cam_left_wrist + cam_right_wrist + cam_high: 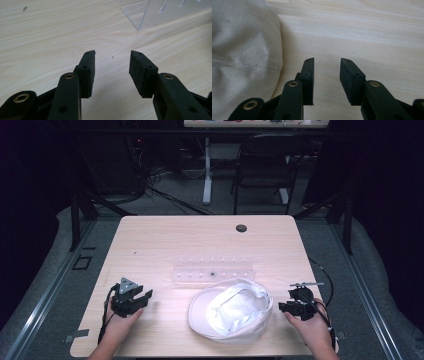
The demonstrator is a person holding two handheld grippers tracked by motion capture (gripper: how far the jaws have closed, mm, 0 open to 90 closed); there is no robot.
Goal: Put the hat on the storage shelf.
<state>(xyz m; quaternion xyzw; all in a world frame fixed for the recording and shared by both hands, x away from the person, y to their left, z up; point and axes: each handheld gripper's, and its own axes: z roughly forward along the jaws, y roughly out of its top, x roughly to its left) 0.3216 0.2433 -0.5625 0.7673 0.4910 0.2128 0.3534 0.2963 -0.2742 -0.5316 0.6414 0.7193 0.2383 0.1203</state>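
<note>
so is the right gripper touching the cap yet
Apart. In the right gripper view the open fingers have only bare table between them, and a strip of wood separates them from the cap. The high view agrees.

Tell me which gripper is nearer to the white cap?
Right. The right gripper sits just beside the white cap; the left gripper rests farther off on its other side.
</note>
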